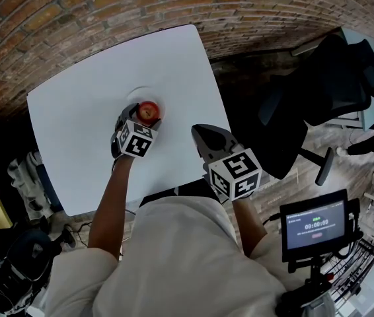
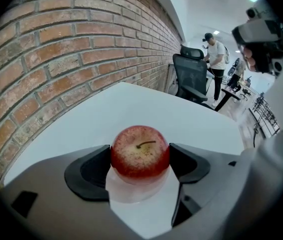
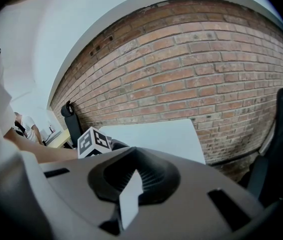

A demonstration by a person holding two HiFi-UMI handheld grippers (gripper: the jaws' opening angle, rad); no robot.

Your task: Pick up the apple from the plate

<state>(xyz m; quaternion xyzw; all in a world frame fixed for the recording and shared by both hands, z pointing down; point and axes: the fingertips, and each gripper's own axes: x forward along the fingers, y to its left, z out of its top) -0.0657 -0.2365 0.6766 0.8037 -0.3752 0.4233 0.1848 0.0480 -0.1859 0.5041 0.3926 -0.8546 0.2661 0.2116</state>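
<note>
A red, yellow-flecked apple (image 1: 149, 111) sits over a small white plate (image 1: 142, 94) near the middle of the white table (image 1: 74, 124). My left gripper (image 1: 142, 116) reaches in from the near side, shut on the apple. In the left gripper view both dark pads (image 2: 92, 169) press the apple (image 2: 140, 151) at its sides, with the plate (image 2: 136, 196) just beneath it. My right gripper (image 1: 201, 135) hovers at the table's near right edge, shut with nothing in it (image 3: 130, 184).
A brick wall (image 1: 108, 5) runs along the table's far side. A black office chair (image 1: 319, 84) stands to the right and a small screen on a stand (image 1: 314, 224) at the lower right. A person (image 2: 215, 59) stands in the background by another chair.
</note>
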